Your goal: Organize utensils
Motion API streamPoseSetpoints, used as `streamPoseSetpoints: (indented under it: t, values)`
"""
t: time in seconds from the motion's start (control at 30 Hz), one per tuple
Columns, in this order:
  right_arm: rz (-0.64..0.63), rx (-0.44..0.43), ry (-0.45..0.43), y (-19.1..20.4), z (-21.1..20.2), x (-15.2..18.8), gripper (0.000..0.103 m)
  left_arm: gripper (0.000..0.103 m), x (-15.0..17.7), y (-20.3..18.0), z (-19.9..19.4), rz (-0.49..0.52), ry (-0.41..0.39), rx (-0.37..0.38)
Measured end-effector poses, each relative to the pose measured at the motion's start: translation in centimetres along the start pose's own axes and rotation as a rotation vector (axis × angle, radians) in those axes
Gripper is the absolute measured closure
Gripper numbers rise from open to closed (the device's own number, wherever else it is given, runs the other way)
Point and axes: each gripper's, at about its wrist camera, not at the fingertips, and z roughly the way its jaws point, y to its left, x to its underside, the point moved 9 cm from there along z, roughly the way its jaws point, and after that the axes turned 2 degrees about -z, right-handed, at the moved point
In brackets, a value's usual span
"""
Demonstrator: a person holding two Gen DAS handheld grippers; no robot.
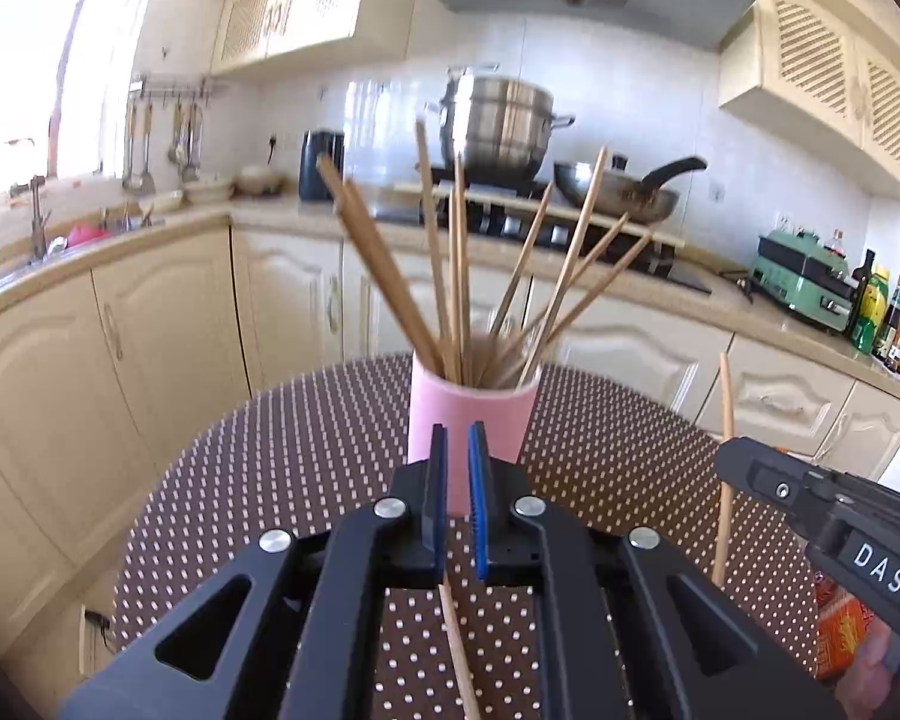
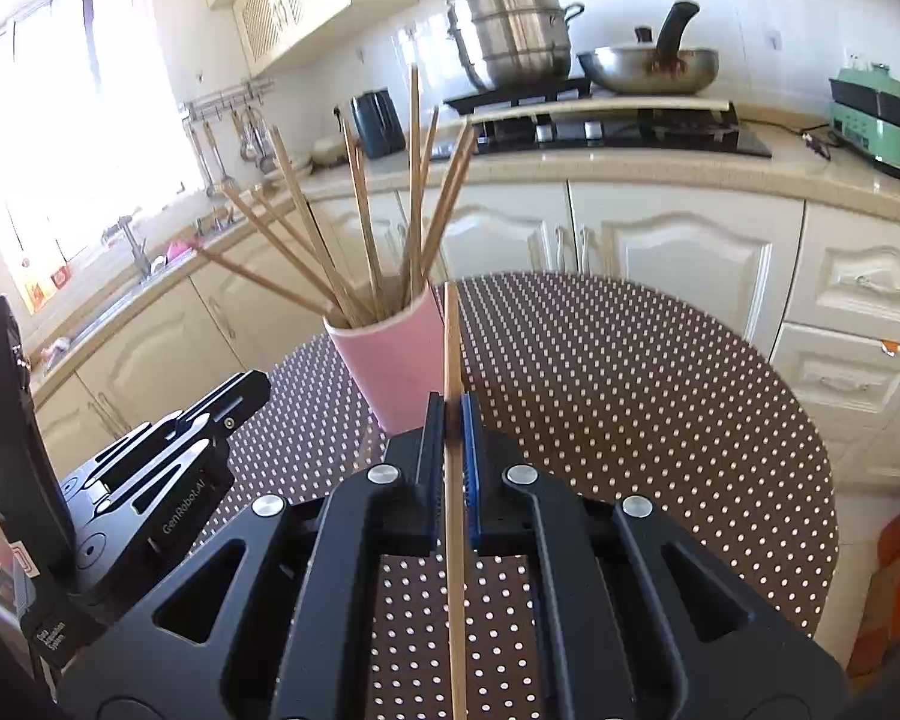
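Pale wood is being gripped by the right gripper (image 2: pixel 452 414): a single chopstick (image 2: pixel 452 354) is being held upright between its nearly closed blue pads, its upper end rising just right of the pink cup (image 2: pixel 390 354) and its lower end running down past the gripper body. The cup is being shown standing on the dotted tablecloth (image 2: pixel 630 390) of the round table, with a fan of chopsticks (image 1: pixel 450 276) already leaning out of it in all directions.

The left gripper (image 1: pixel 457 450) is being held just in front of the cup with only a narrow gap between its pads. A second loose chopstick (image 1: pixel 459 654) is being seen beneath its body; whether it is being pinched or merely lying below cannot be told.

The step in hand is judged to be the dropping of the held stick into the cup. It is best being done by lifting the lower tip clear above the rim, centring it over a free gap among the leaning sticks, and lowering it steeply before the pads are being opened. The cup looks light and top-heavy, so sideways pushes against its wall or the splayed sticks are being avoided.
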Motion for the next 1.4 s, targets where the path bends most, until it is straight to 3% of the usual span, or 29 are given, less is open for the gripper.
streamPoseSetpoints:
  t: [0.1,0.2,0.23,0.27,0.3,0.37,0.5,0.67,0.93,1.1,1.27,1.3,1.33,1.4]
  values:
    - [-0.007,0.004,-0.012,0.2,-0.2,-0.4,0.097,0.096,0.1,0.0,0.0,0.006,0.012,0.004]
    - [-0.013,0.007,0.000,0.2,0.2,-0.3,0.097,0.094,1.7,0.1,1.0,0.006,0.108,0.057]
    - [-0.008,0.007,0.014,0.1,0.6,-0.1,0.097,0.091,2.5,0.3,1.6,0.001,0.150,0.058]
    - [0.000,0.008,0.024,0.0,0.7,0.4,0.097,0.079,3.3,0.5,2.0,-0.009,0.188,0.059]
    - [0.007,0.006,0.037,-0.2,1.0,0.6,0.097,0.073,4.0,0.8,2.4,-0.021,0.219,0.061]
    - [0.021,0.006,0.062,-0.5,1.7,1.2,0.096,0.070,5.5,1.3,3.3,-0.060,0.286,0.067]
    - [0.042,0.013,0.108,-1.0,3.0,2.9,0.096,0.068,8.0,2.1,5.5,-0.076,0.408,0.015]
    - [0.067,0.013,0.168,-1.6,4.6,4.9,0.097,0.067,9.4,2.7,7.6,-0.054,0.476,-0.092]
    - [0.107,0.010,0.243,-2.5,6.5,7.2,0.097,0.068,9.0,2.3,8.7,-0.032,0.455,-0.118]
    - [0.118,0.013,0.267,-2.6,7.1,8.1,0.097,0.067,8.8,1.6,9.6,-0.035,0.482,-0.086]
    - [0.136,0.025,0.283,-3.0,7.6,8.7,0.097,0.068,8.6,0.3,10.4,0.054,0.453,-0.180]
    - [0.137,0.025,0.285,-3.0,7.6,8.9,0.097,0.071,8.6,0.1,10.5,0.048,0.454,-0.175]
    - [0.135,0.024,0.286,-3.0,7.5,9.1,0.097,0.097,8.5,-0.3,10.6,0.055,0.452,-0.166]
    - [0.134,0.023,0.289,-3.0,7.7,9.2,0.097,0.096,8.5,-0.3,10.6,0.079,0.444,-0.193]
